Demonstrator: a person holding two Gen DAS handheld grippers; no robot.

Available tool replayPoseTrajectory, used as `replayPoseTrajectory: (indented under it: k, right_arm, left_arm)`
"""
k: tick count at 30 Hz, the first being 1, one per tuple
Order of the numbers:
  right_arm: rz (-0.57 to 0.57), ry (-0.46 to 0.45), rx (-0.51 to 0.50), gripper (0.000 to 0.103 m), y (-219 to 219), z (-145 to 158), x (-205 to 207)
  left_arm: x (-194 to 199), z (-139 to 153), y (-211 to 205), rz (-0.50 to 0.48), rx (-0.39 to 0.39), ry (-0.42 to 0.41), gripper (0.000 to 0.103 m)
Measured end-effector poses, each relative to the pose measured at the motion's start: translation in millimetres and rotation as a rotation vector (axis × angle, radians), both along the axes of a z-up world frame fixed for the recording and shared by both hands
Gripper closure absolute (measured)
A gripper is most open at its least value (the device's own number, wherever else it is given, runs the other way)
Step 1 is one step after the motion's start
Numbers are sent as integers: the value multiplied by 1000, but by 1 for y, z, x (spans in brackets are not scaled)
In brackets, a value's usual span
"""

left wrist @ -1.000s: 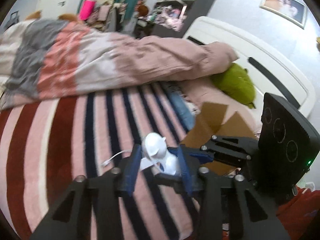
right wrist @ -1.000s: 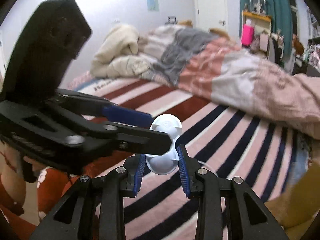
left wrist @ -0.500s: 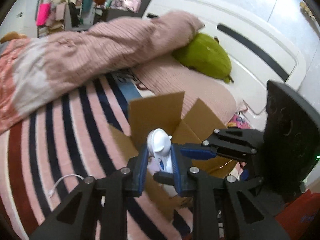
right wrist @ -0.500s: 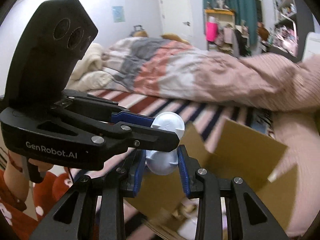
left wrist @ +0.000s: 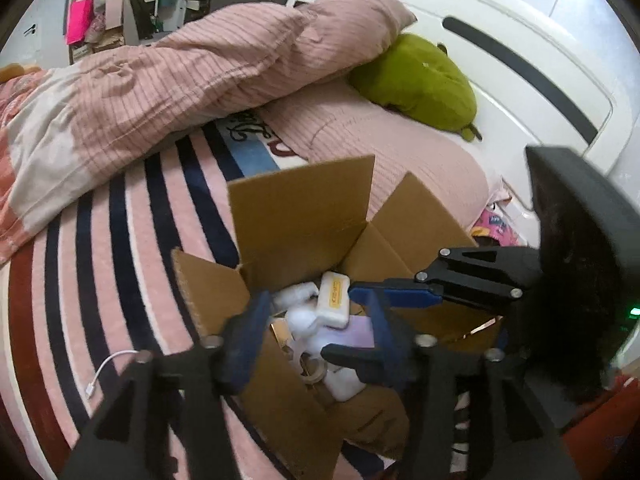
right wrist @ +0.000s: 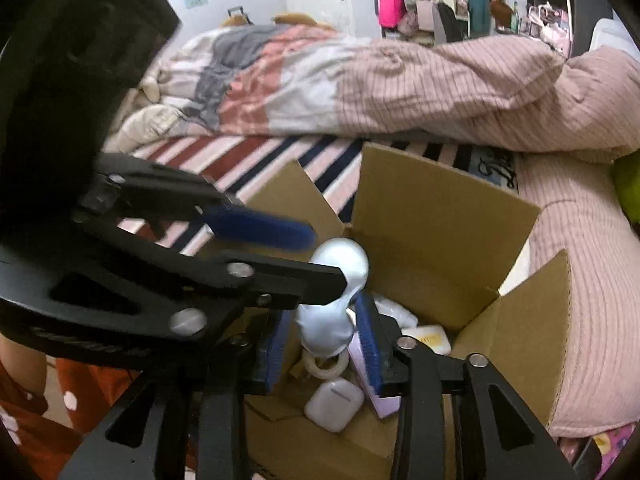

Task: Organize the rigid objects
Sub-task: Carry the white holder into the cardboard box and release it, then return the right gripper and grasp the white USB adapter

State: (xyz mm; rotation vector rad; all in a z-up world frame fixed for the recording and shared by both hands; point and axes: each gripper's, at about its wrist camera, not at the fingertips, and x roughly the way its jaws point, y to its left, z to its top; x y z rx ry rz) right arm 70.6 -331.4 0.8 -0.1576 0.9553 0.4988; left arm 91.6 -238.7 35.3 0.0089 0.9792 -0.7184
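Observation:
An open cardboard box (left wrist: 304, 216) (right wrist: 440, 216) stands on the striped bed. It holds a white case with a yellow label (left wrist: 334, 300) (right wrist: 427, 338), a white earbud case (right wrist: 334, 404), a tape roll (right wrist: 324, 364) and a purple flat item (left wrist: 356, 330). A white figurine (right wrist: 334, 300) hangs over the box between my right gripper's (right wrist: 326, 342) blue pads; whether they still press it is unclear. My left gripper (left wrist: 316, 336) is open and empty above the box; it also shows in the right wrist view (right wrist: 316, 256).
A pink ribbed duvet (left wrist: 200, 64) and pink pillow (left wrist: 400, 152) lie beyond the box, with a green plush (left wrist: 416, 80) by the white headboard (left wrist: 520, 40). A white cable (left wrist: 102, 372) lies on the striped blanket (left wrist: 100, 260) to the left.
Both grippers carried the figurine from over the blanket to above the box. My left gripper has opened and let go of it; it now hangs between the right gripper's pads.

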Motion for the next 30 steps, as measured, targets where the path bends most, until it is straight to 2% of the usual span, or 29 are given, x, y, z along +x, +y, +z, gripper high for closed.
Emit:
replayPoseTrajectory:
  k: [5, 10, 14, 18, 21, 22, 23, 24, 27, 30]
  right_arm:
    - [-15, 5, 5, 59, 1, 1, 1]
    - [29, -40, 36, 58, 25, 16, -2]
    - [113, -80, 84, 55, 67, 29, -6]
    - [201, -79, 69, 52, 117, 27, -8]
    - [249, -49, 59, 49, 152, 16, -7]
    - [258, -31, 58, 42, 164, 9, -5]
    - [260, -18, 63, 30, 171, 4, -4]
    - [255, 4, 68, 26, 179, -5, -1]
    - [221, 71, 46, 24, 197, -36, 7]
    - [96, 100, -10, 24, 197, -69, 18]
  left_arm:
    - [-8, 13, 29, 54, 5, -46, 43]
    - [-18, 25, 77, 156, 3, -87, 42]
    - [-29, 30, 128, 261, 32, -128, 40]
    - [-41, 24, 180, 360, 52, -136, 35]
    - [-49, 11, 212, 422, 75, -132, 34]
    - [-51, 6, 220, 435, 89, -132, 34]
    - [-52, 1, 224, 441, 101, -133, 34]
    - [-54, -4, 229, 444, 111, -134, 34]
    - [-56, -21, 246, 460, 106, -111, 34]
    - [-57, -37, 259, 475, 84, -87, 34]
